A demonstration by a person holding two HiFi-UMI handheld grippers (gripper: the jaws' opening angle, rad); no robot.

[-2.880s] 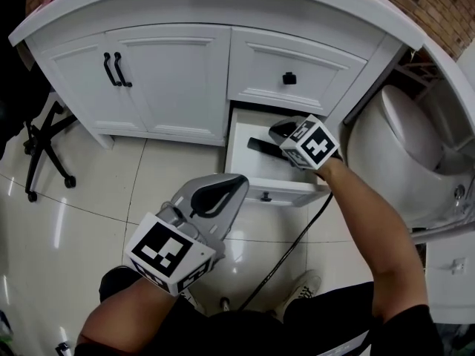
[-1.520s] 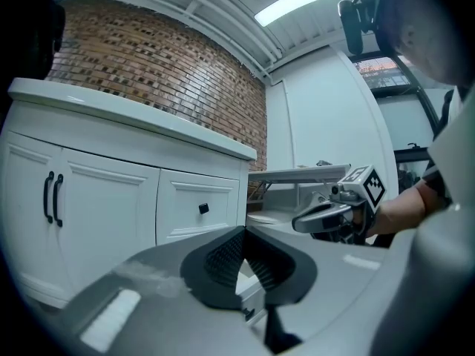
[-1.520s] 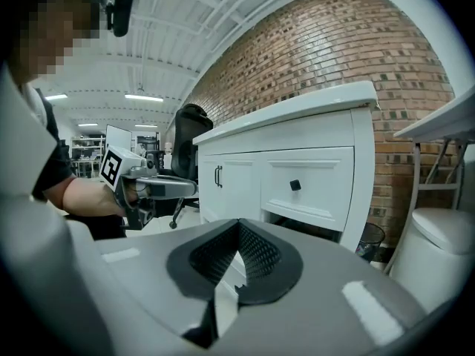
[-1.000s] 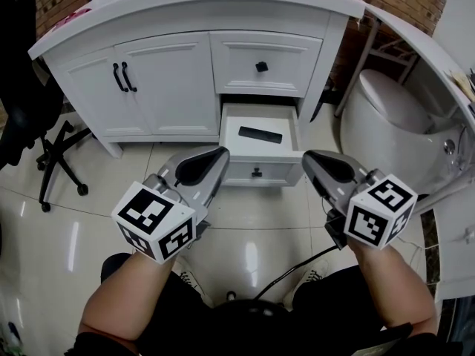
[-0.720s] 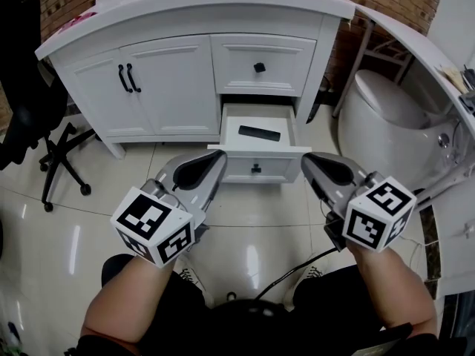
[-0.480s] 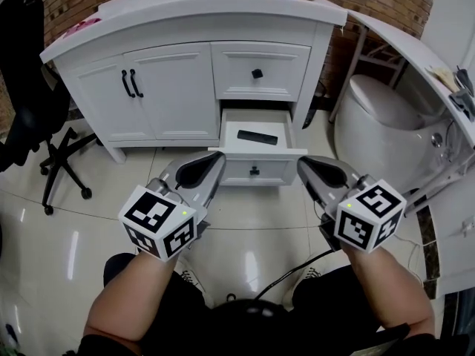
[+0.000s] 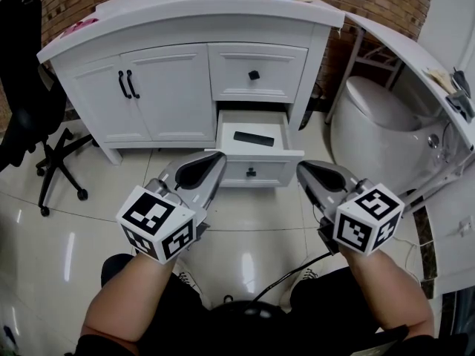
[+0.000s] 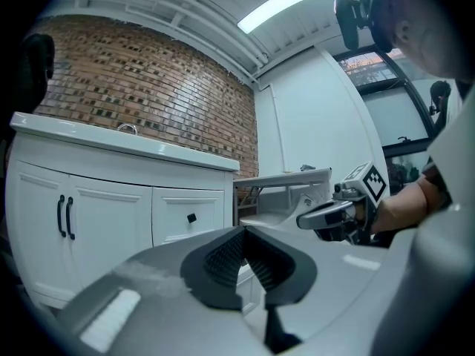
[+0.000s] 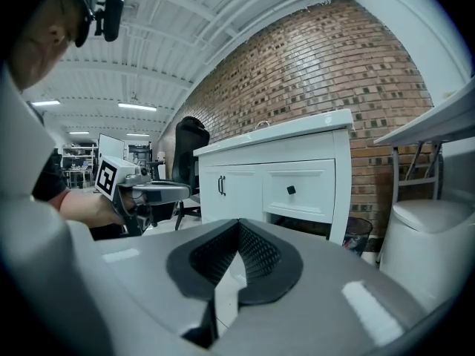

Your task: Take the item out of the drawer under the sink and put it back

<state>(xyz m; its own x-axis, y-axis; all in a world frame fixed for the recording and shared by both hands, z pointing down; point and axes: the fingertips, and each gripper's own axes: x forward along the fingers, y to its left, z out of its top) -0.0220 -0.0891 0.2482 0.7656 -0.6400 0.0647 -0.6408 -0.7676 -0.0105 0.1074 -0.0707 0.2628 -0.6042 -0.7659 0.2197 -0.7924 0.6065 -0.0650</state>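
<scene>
On my far left a black office chair (image 7: 33, 117) stands beside the white vanity (image 7: 159, 87). My left gripper (image 7: 217, 160) hangs over the floor (image 7: 59, 221) in front of the cabinet, jaws clenched together on nothing. Just past it the lower drawer (image 7: 256, 170) is pulled out, and the flat black item (image 7: 254, 138) lies inside it, untouched. My right gripper (image 7: 304, 170), jaws likewise clenched and empty, hovers near the drawer's right corner, with a toilet (image 7: 378, 124) further right

No readable text (any view)
</scene>
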